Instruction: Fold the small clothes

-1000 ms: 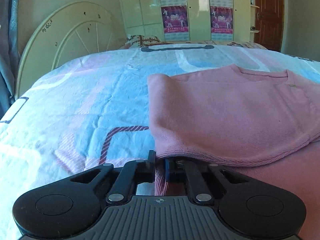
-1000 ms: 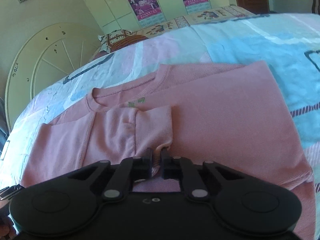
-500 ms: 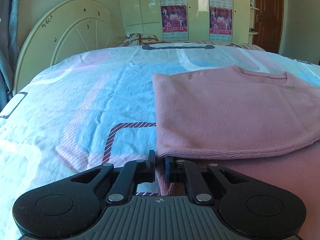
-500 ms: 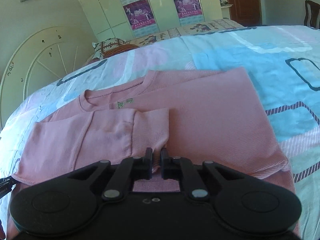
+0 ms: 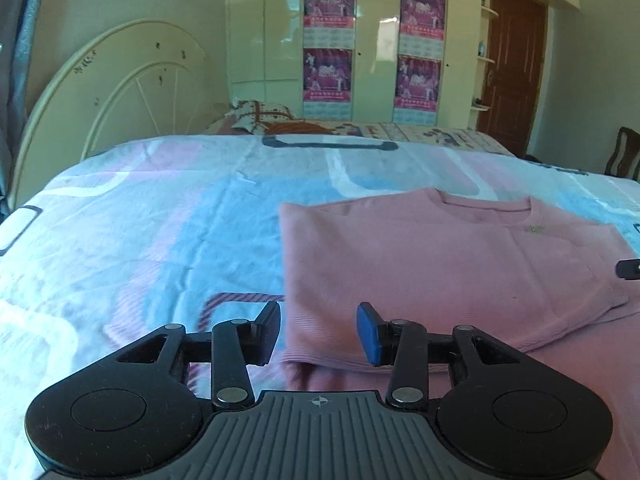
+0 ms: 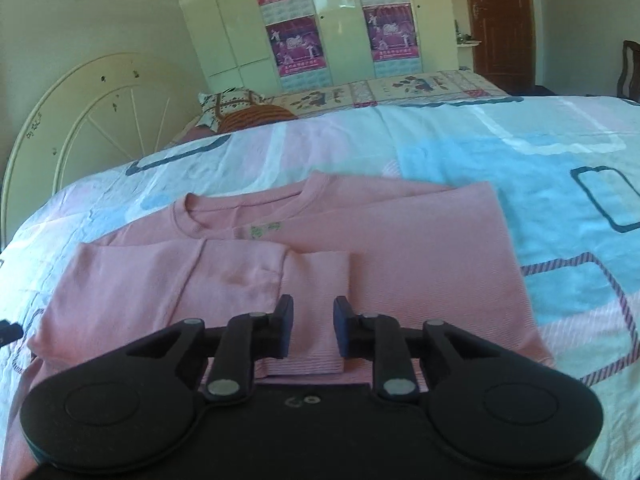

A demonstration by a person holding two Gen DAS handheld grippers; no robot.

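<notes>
Left claw wide, empty | right claw parted, empty | both apparently above pink sweater

Pink sweater lies flat on the bedspread, low, w/ a folded sleeve stacked on its middle. Left gripper hangs w/ jaws spread over the sweater's left corner, bare bedspread to its left. Right gripper hangs w/ jaws spread above the sleeve cuff; bare bedspread to the right of the sweater's edge. Far side: pillow and curved white headboard stand up past the bed's end, wardrobe behind. Chair at far right, well apart.
</notes>
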